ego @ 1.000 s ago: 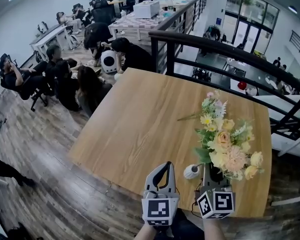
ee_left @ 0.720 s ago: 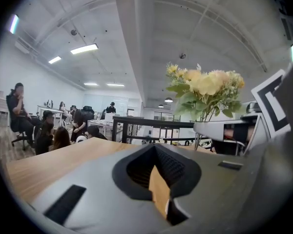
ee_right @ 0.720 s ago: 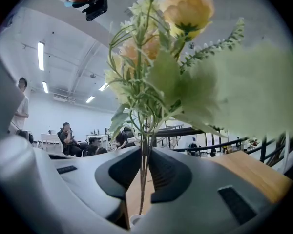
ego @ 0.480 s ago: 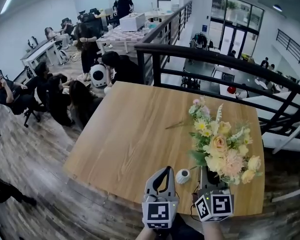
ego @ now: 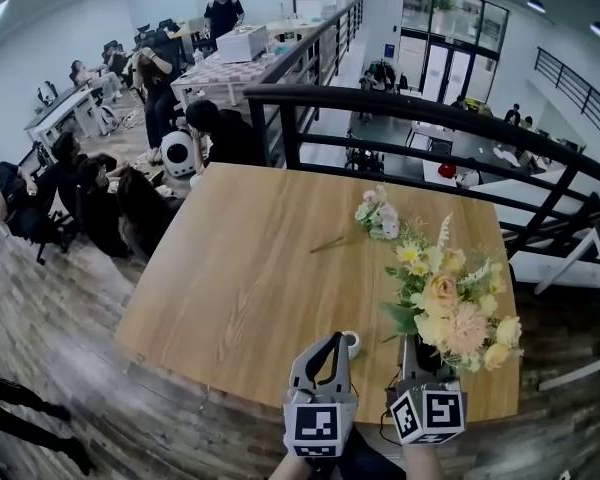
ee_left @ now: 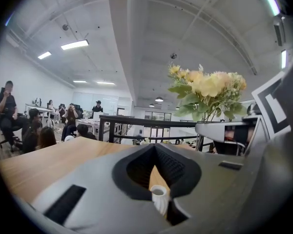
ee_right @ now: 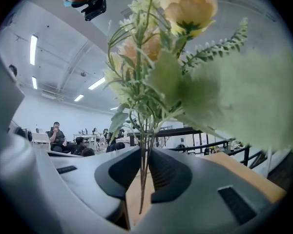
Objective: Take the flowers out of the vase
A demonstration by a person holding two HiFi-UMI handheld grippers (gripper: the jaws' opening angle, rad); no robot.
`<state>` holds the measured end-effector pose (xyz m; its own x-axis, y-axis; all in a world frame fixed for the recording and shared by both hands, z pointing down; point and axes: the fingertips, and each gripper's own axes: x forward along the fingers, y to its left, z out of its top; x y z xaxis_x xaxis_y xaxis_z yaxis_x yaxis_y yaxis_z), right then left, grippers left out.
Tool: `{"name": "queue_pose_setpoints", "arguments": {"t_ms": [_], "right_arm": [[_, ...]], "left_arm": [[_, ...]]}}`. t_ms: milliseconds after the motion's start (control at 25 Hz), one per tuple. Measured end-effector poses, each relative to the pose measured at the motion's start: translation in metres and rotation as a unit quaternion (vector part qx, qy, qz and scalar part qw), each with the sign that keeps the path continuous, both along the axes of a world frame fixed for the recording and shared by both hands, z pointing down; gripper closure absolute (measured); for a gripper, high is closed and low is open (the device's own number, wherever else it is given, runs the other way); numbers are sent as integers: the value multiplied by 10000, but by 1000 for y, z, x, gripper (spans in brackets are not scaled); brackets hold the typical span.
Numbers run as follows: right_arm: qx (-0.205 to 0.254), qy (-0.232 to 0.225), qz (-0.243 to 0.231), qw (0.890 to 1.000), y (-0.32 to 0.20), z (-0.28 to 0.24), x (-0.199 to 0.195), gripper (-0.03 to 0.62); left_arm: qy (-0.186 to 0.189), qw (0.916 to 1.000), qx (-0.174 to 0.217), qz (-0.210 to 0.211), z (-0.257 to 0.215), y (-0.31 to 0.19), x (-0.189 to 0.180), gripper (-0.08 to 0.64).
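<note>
The right gripper (ego: 423, 363) is clamped on the stems (ee_right: 144, 172) of the flowers (ego: 450, 303). In the right gripper view its jaws press in from both sides on the thin green stalks. The cut ends hang free just below the pads, over bare wood. The yellow, peach and cream blooms with green fern sprigs spread above the jaws and fill the upper part of that view. Seen from the head view, the bunch stands upright over the near right corner of the wooden counter (ego: 250, 258), clear of the vase (ego: 352, 344).

The vase is small and white, with a round open mouth. It stands upright close to the near edge of the counter, a little right of the middle, with nothing in it.

The left gripper (ego: 332, 336) hovers at the near edge with its tips just beside the vase, on the vase's left. Its jaws meet at the tips and grip nothing. In the left gripper view only a narrow slit is open behind the tips, and the vase shows through it against the wood below. The head view shows the vase beside the jaws, not between them.

A separate sprig of pink and white flowers (ego: 378, 216) lies flat towards the far edge, right of the middle, with its stem pointing to the left. A black railing (ego: 380, 103) runs beyond the far edge.
</note>
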<state>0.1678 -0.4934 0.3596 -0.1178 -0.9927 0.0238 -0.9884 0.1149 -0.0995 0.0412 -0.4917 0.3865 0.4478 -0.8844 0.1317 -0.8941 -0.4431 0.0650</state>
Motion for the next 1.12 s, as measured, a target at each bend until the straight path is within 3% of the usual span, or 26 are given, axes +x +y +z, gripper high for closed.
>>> {"name": "queue_pose_setpoints", "arguments": {"t_ms": [520,1120], "right_arm": [[-352,-36,464,9983,15,38,26,523],[-723,-122,500,9961,33,72,28,525]], "left_arm": [[-20,9996,-26,271,12,-1,13,535],[-116,9989,-168,411,25,11,22,535]]}}
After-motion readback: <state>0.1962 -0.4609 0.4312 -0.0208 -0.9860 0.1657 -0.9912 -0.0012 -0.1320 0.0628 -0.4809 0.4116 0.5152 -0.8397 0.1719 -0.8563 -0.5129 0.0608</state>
